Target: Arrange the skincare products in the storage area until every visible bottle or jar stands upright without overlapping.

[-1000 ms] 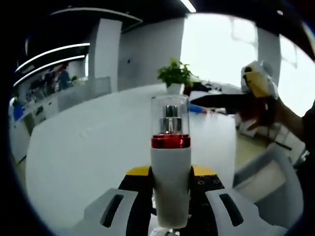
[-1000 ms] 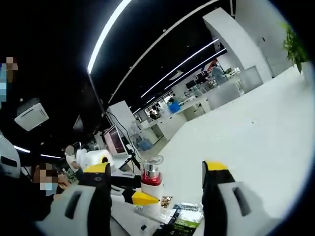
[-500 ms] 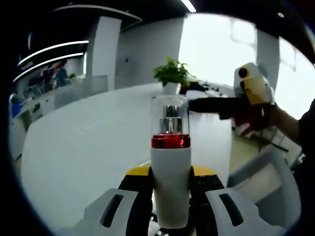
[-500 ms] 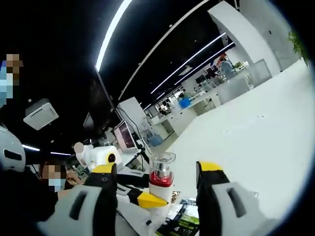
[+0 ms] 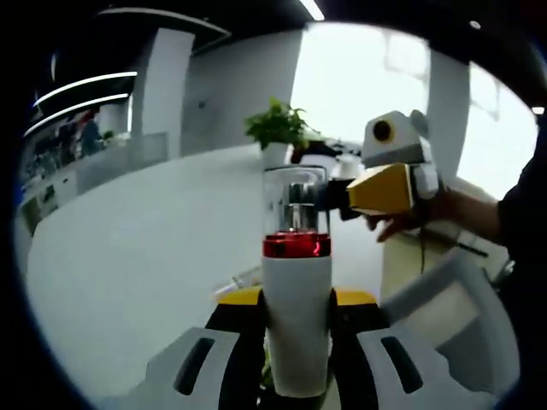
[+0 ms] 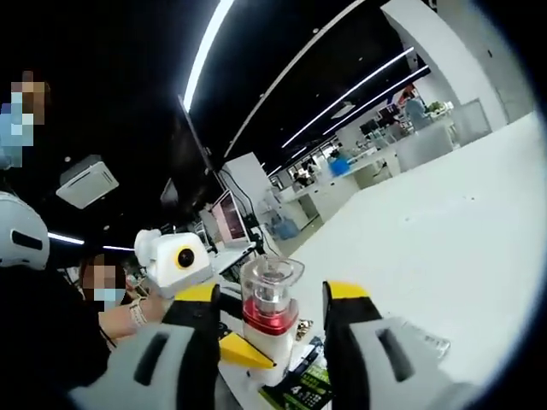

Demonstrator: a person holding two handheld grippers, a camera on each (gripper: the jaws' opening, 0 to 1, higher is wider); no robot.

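**Two tongs closing on one bottle**

The left tongs (image 5: 295,342) are clenched low on the white pump bottle (image 5: 297,316), which stands upright at frame centre with its red collar and clear cap above the jaws. In the right gripper view the right tongs (image 6: 273,295) are spread, straddling the bottle's cap without touching it.

The risk, as I judge it, is a clash: a jaw knocking the clear cap could tilt the bottle in its low grip, or pop the cap off.

The white bench (image 5: 145,248) lies open at frame left; its edge and a chair (image 5: 453,316) crowd the lower right.
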